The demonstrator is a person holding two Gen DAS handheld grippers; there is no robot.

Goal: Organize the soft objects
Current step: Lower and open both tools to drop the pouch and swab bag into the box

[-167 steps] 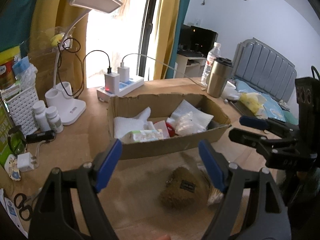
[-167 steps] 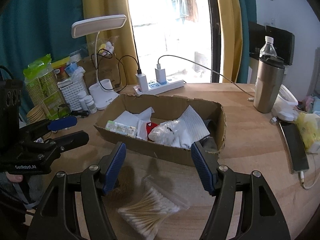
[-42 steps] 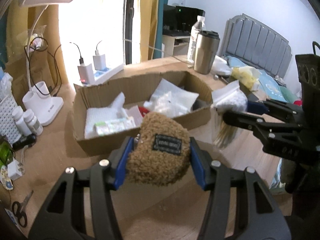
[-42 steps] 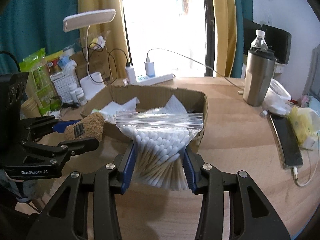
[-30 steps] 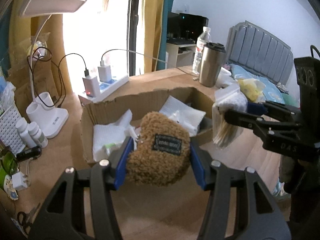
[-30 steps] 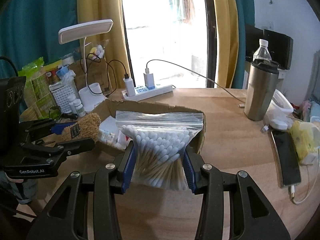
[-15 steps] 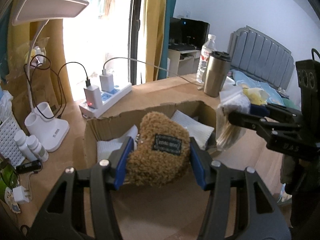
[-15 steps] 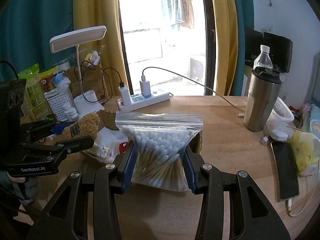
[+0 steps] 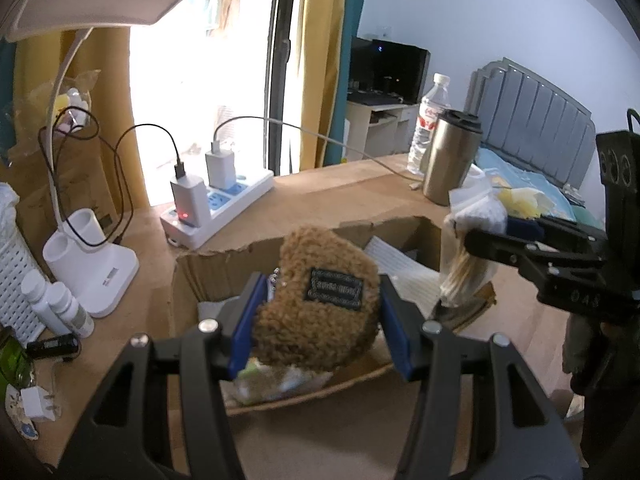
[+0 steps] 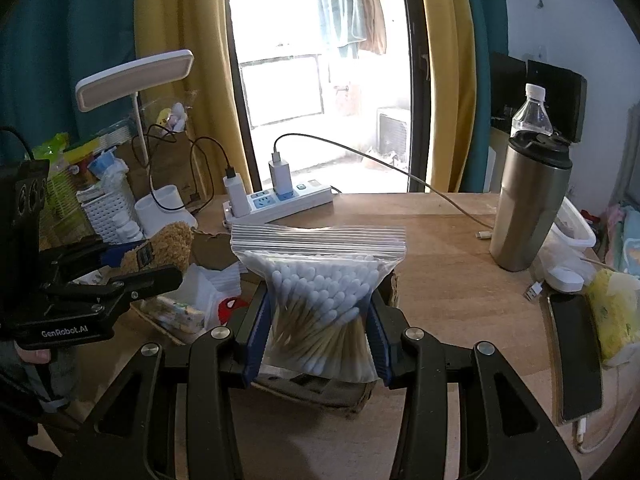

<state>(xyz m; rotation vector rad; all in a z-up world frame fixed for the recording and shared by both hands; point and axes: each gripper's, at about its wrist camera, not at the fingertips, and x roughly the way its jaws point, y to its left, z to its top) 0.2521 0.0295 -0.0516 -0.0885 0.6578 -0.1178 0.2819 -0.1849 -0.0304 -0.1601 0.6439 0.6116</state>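
Brown fuzzy pouch point(image 9: 320, 304) clamped between left jaws, above cardboard box point(image 9: 208, 272)

I read "GenRobot.AI" in white on the left tongs point(image 10: 100, 276); the pouch point(image 9: 320, 304) patch lettering is illegible.

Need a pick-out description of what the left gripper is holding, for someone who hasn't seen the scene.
Start at the open cardboard box in the middle of the wooden table, in front of the white power strip. Above it, the left gripper clamps a brown fuzzy pouch between its blue fingers. It is the only furry item, with a dark stitched label on its front; the neighbouring bag of cotton swabs is clear plastic.
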